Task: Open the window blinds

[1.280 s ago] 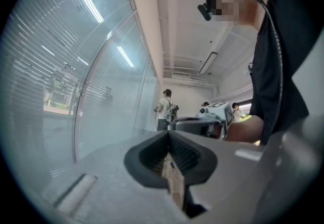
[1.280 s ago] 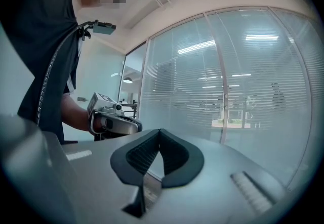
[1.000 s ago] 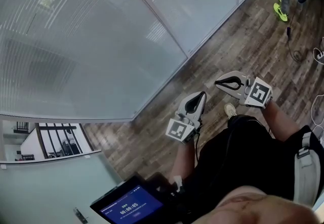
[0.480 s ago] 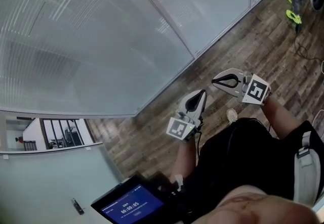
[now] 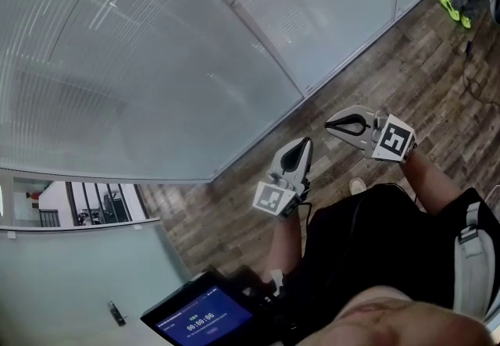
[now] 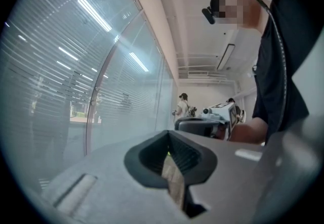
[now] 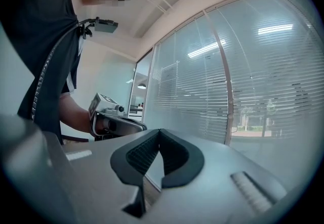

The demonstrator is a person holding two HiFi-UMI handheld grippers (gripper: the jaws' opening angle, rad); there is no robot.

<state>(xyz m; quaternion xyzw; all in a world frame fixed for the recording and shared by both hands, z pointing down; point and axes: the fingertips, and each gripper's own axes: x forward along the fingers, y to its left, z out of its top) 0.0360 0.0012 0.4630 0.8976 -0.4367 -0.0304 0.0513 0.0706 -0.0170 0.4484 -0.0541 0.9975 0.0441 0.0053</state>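
I am holding my left fingers (image 5: pixel 304 148) and right fingers (image 5: pixel 337 128) shut on nothing. The blinds (image 5: pixel 117 48) are hanging behind the glass (image 5: pixel 344 16) ahead, so I could be bumping the glass while reaching.

Pale grey blinds (image 5: pixel 141 63), finely striped, fill ten o'clock. Brown wood-grain floor (image 5: pixel 406 71) at two. My left gripper (image 5: pixel 299 151) and right gripper (image 5: pixel 337 126): light grey, black pads, black-and-white square markers. Blue screen (image 5: pixel 199 322) glowing at seven.
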